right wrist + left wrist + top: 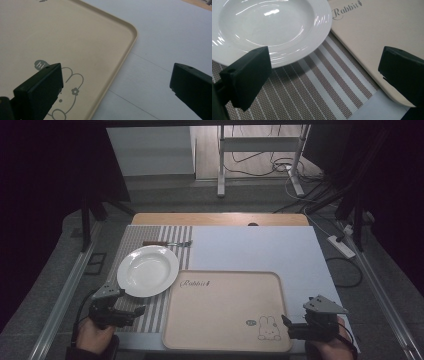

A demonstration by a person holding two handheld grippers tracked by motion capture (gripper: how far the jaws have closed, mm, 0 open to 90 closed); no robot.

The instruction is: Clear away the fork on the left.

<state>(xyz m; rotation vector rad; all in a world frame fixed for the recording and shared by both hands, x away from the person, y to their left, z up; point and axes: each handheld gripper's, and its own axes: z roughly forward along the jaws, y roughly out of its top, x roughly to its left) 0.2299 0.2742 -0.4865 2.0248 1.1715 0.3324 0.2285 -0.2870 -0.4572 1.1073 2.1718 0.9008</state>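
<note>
The glossy, breakable plate (148, 270), left of frame centre, was best gripped at its rim; both tongs were held open.

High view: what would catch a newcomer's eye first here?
The white plate on the striped mat, with a fork lying beyond it. Next to it, the beige tray with a rabbit drawing at its near right corner. The left gripper and right gripper wait open at the near edge.

A plate (147, 270) lies left of the tray (225, 312), fork (167, 243) behind it.
</note>
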